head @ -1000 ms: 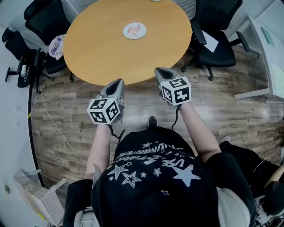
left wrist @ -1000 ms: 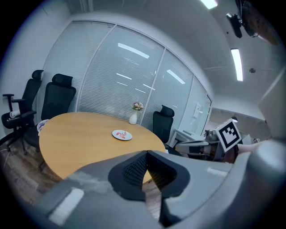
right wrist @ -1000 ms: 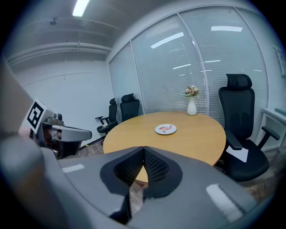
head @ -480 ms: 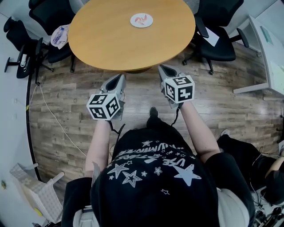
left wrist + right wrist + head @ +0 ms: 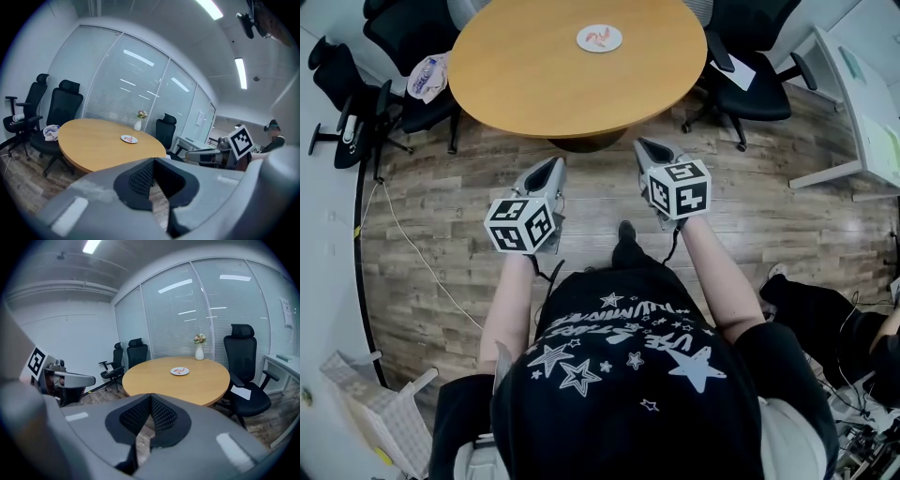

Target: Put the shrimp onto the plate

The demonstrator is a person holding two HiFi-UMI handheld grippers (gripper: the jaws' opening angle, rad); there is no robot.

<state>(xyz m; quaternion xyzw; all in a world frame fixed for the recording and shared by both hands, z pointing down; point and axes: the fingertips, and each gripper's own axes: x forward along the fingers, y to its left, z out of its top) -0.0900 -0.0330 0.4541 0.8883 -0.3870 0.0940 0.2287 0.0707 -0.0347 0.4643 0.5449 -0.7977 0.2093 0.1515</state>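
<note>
A white plate (image 5: 585,42) sits on the far side of a round wooden table (image 5: 534,84), with pink shrimp (image 5: 600,37) lying on it. Both grippers hang over the wooden floor, short of the table's near edge and far from the plate. My left gripper (image 5: 552,166) is shut and holds nothing. My right gripper (image 5: 643,146) is also shut and holds nothing. The left gripper view shows the plate (image 5: 129,138) small beyond the closed left gripper (image 5: 152,162). In the right gripper view the plate (image 5: 180,371) lies past the closed right gripper (image 5: 150,397).
Black office chairs (image 5: 750,89) ring the table. One at the left holds a plastic bag (image 5: 427,77). A white vase with flowers (image 5: 199,351) stands at the table's far edge. A white desk (image 5: 862,112) is at the right, and a cable (image 5: 412,253) runs across the floor.
In the head view the table and plate have slid upward, so the table edge lies farther from both grippers. The grippers stay shut, side by side.
</note>
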